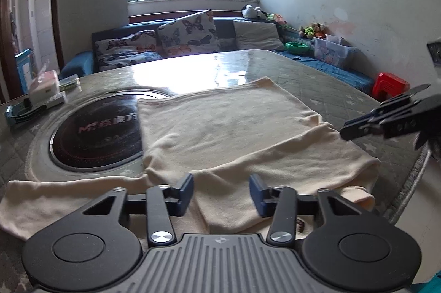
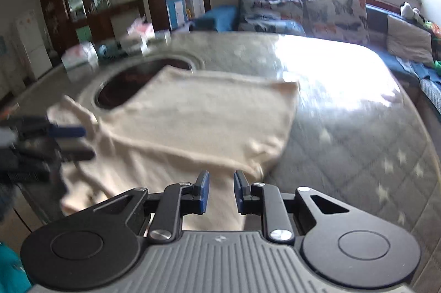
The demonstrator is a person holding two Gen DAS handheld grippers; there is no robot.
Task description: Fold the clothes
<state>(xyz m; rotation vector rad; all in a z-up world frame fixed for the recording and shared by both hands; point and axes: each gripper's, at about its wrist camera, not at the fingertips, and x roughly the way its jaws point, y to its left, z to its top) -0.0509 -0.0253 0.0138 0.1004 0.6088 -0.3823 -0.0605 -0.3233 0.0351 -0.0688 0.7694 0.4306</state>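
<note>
A cream garment (image 1: 220, 127) lies partly folded on the table, one sleeve (image 1: 49, 199) trailing to the near left. My left gripper (image 1: 222, 195) hovers over its near edge. The jaws stand apart, the fabric shows in the gap, and the pads do not press on it. In the right wrist view the garment (image 2: 193, 116) is blurred. My right gripper (image 2: 220, 192) sits above its near right corner with a narrow gap between the jaws and nothing pinched. Each gripper shows in the other's view: the right gripper (image 1: 386, 119) at the right edge, the left gripper (image 2: 63, 141) at the left.
The garment overlaps a round black cooktop (image 1: 96, 130) set into the quilted table top (image 1: 317, 80). Boxes and tissue packs (image 1: 44, 91) stand at the table's far left. Behind are a blue sofa with cushions (image 1: 187, 33) and a red stool (image 1: 390, 84).
</note>
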